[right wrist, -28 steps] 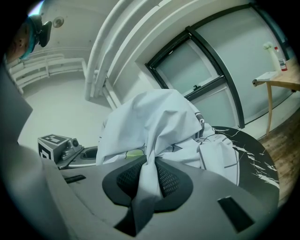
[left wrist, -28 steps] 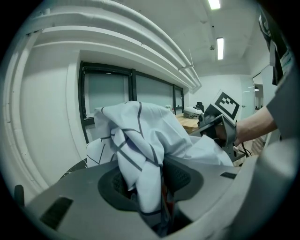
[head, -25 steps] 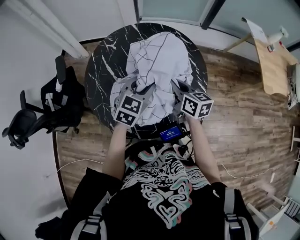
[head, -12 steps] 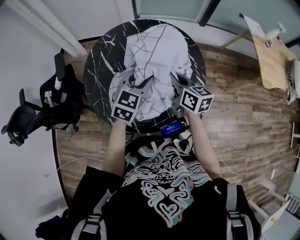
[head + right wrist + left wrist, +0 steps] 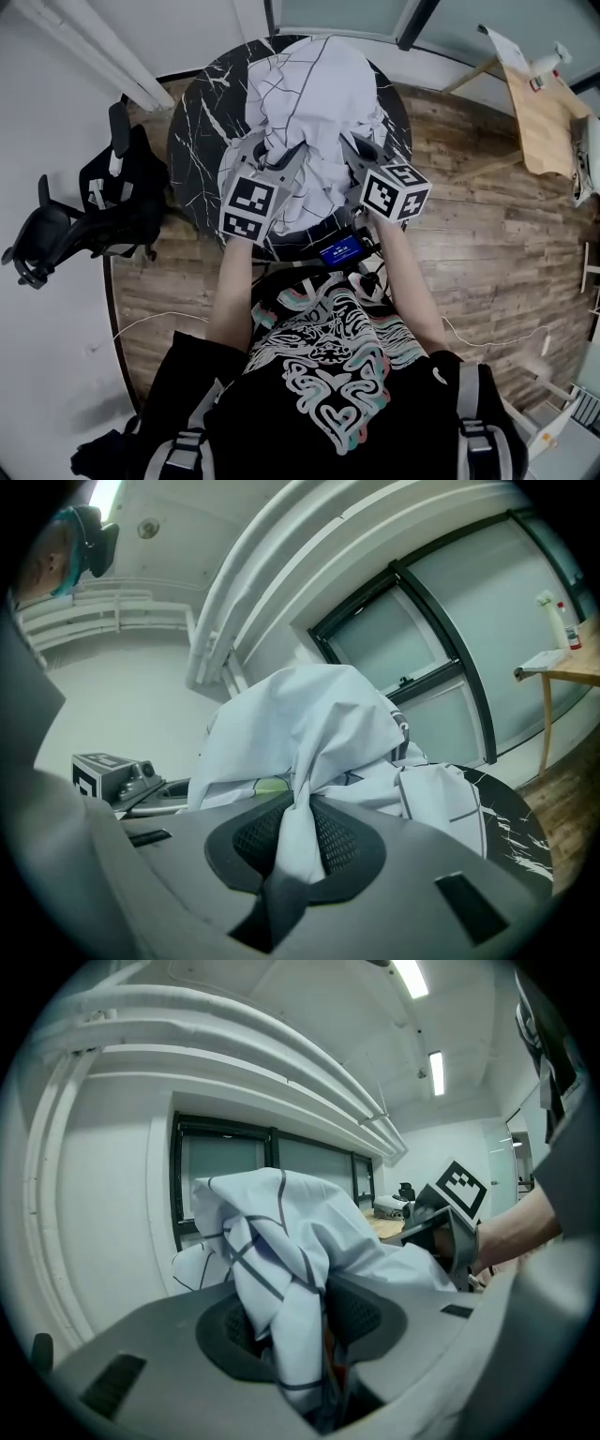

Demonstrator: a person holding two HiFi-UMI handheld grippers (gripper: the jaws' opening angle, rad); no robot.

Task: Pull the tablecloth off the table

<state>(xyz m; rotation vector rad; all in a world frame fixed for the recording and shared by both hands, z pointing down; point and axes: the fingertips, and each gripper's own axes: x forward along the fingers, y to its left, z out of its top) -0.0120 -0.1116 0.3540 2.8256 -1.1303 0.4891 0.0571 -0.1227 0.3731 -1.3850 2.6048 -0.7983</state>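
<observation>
A white tablecloth [image 5: 314, 112] with thin dark lines is bunched and lifted over the round black marble table [image 5: 202, 122]. My left gripper [image 5: 278, 167] is shut on a fold at the cloth's near left. My right gripper [image 5: 354, 161] is shut on a fold at its near right. In the left gripper view the tablecloth [image 5: 291, 1269] is pinched between the dark pads, and the right gripper's marker cube [image 5: 461, 1185] shows beyond it. In the right gripper view a twisted fold of tablecloth [image 5: 309, 808] runs down between the pads, with the table [image 5: 511, 822] at the right.
A black office chair [image 5: 84, 220] stands left of the table. A small device with a blue screen [image 5: 340, 251] hangs at my waist by the table's near edge. A wooden table [image 5: 548, 112] stands at the far right on the wood floor. Cables [image 5: 487, 342] lie on the floor.
The cloth has been drawn up higher into a taller bunch, baring more black tabletop at the left. Both grippers have stayed shut on it and shifted slightly.
</observation>
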